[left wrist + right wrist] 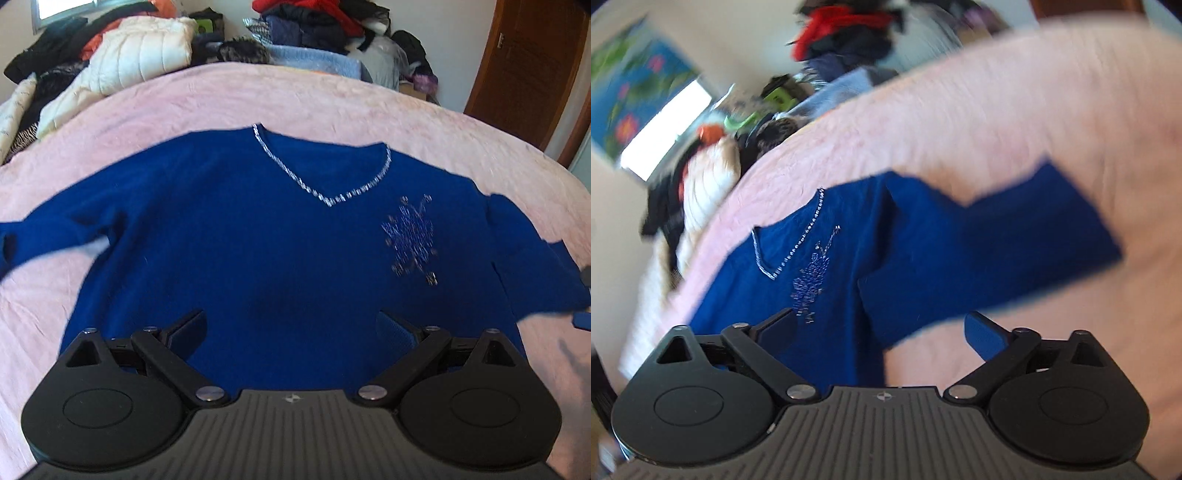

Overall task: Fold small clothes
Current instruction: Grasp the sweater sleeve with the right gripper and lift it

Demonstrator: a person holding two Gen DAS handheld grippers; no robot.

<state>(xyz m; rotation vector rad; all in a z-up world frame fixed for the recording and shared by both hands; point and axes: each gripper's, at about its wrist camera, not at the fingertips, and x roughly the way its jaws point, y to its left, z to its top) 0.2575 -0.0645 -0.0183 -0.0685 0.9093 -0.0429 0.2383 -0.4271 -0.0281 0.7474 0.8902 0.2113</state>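
Both tools I hold stand wide open and grip nothing: my left gripper [291, 326] over the sweater's hem, my right gripper [882, 328] beside its sleeve. Under them a pink bedspread [332, 99] covers the whole bed. On it the blue sweater [258, 240] lies flat, front up, sleeves spread. Piled clothes [122, 59] crowd the far edge. A wooden door [528, 70] stands at the right. The right view is blurred.

A pink-covered bed [295, 96] is backed by heaped clothes [140, 51]; a window [62, 9] and wooden door [532, 70] are seen.
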